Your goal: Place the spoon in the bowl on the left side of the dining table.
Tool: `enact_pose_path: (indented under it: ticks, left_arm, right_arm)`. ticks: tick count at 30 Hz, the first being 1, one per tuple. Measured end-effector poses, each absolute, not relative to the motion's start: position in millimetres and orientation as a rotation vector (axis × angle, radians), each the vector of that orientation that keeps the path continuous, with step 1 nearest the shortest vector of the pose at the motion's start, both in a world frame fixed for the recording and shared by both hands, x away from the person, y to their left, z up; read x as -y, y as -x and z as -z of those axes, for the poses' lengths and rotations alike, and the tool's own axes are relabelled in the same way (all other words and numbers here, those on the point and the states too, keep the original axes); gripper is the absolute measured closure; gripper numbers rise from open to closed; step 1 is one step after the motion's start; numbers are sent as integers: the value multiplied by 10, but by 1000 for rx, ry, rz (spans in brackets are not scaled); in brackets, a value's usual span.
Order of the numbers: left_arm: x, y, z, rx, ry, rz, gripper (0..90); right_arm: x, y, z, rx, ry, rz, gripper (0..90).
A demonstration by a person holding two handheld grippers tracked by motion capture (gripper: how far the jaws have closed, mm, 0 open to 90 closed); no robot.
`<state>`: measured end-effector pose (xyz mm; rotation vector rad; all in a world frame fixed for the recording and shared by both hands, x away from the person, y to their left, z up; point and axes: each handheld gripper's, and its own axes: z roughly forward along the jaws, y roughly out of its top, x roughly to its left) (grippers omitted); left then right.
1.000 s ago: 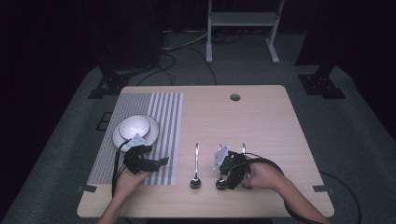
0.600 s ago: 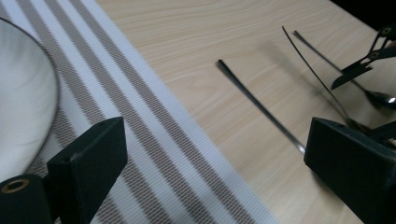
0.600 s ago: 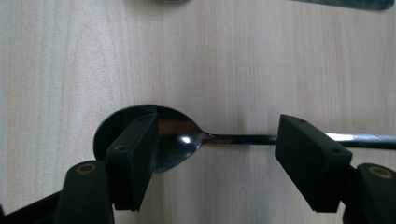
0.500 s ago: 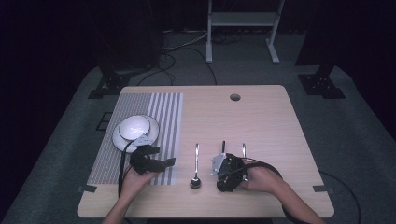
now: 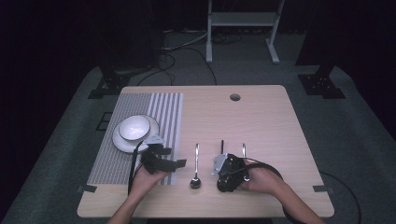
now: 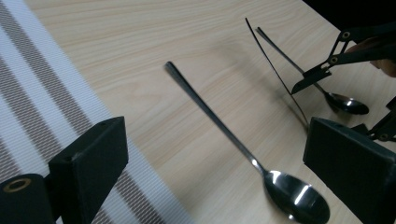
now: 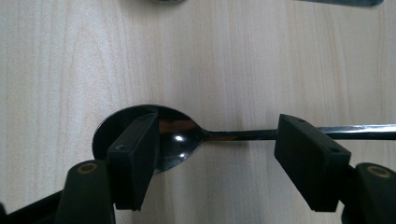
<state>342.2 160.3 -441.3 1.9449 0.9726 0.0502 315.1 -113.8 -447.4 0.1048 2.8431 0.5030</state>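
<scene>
Right gripper [image 7: 217, 154] is down on the table with jaws wide apart, straddling a polished steel spoon [image 7: 187, 135]. One pad is over the bowl edge, the other over the handle; we see no squeeze on it, so nothing is gripped. In the high view that gripper [image 5: 229, 173] sits at the near edge, right of centre, with the hand behind it.

Left gripper [image 6: 224, 175] is also wide open and holds nothing. It points across the table at a second steel spoon [image 6: 243, 154], which lies flat on the wood between the jaws' line of sight. In the high view this gripper [image 5: 161, 161] is over the near right corner of the striped grey-and-white placemat [image 5: 140, 105].

Change over the last second: we see the left gripper pulled back from the white bowl [image 5: 134, 128] on its white plate [image 5: 122, 142], toward the near edge. The right gripper barely moved. We read that as bowl and plate placed, cutlery next.

A thin dark stick-like utensil [image 5: 222, 145] lies between the two spoons; we can't tell what kind.

Surface: light wood-grain tabletop [image 5: 261, 121], cable hole [image 5: 235, 97] far of centre. Room: dark, grey carpet [image 5: 355, 135], white metal frame [image 5: 243, 23] at the far side, cables on the floor.
</scene>
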Motion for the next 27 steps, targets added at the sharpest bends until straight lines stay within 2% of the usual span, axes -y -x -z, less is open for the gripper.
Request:
enact_pose_path:
  ticks: [18, 27]
  left_arm:
    - [-1031, -3759, 4358, -952, -1952, 44, 59]
    - [-847, -3903, 4413, -975, -1950, 121, 107]
  right_arm:
    - [1209, -3161, 4497, -2840, -150, -583, 297]
    - [1226, -3169, 4503, -2842, -152, -602, 297]
